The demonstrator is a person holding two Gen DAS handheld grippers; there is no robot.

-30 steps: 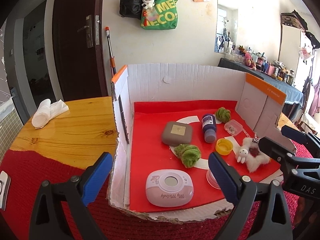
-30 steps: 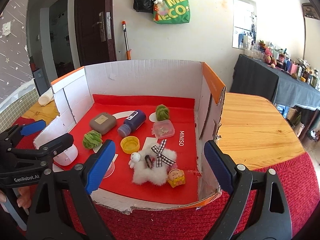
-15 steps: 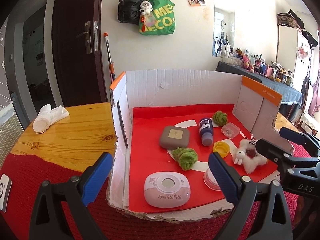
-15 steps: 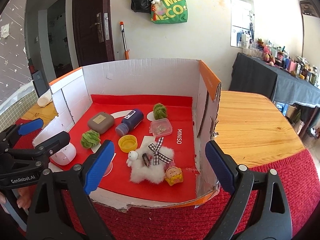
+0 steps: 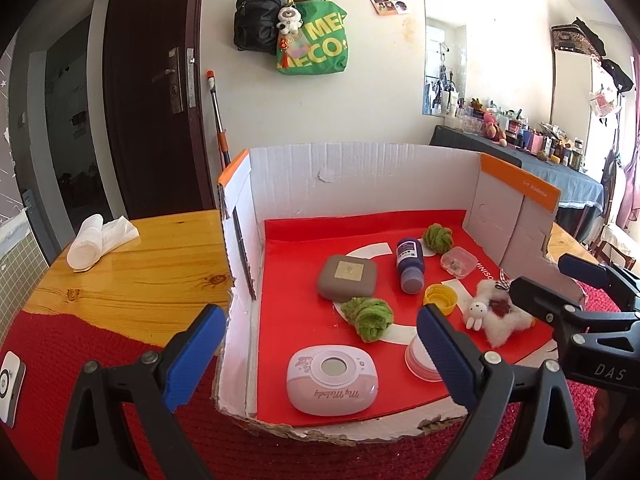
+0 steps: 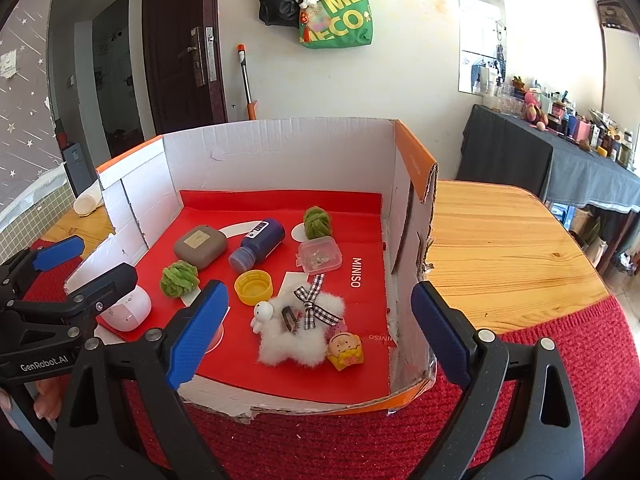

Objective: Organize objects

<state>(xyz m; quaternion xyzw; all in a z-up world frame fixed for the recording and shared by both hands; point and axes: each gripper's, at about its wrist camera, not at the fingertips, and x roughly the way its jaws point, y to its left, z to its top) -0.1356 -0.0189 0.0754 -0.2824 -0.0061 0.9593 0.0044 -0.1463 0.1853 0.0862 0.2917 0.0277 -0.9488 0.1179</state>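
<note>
A lived-in home: bags point(image 5: 288, 36) hung beside the door point(image 5: 156, 92).

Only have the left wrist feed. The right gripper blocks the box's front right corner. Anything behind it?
Observer: Yes. A small yellow-and-pink figurine lies on the red liner, touching the front right side of the fluffy white star toy.
Operator: Is the right gripper holding anything? I only get a side view.
Observer: No. The right gripper is open, with nothing between its fingers, and sits in front of the box, outside its near wall.
</note>
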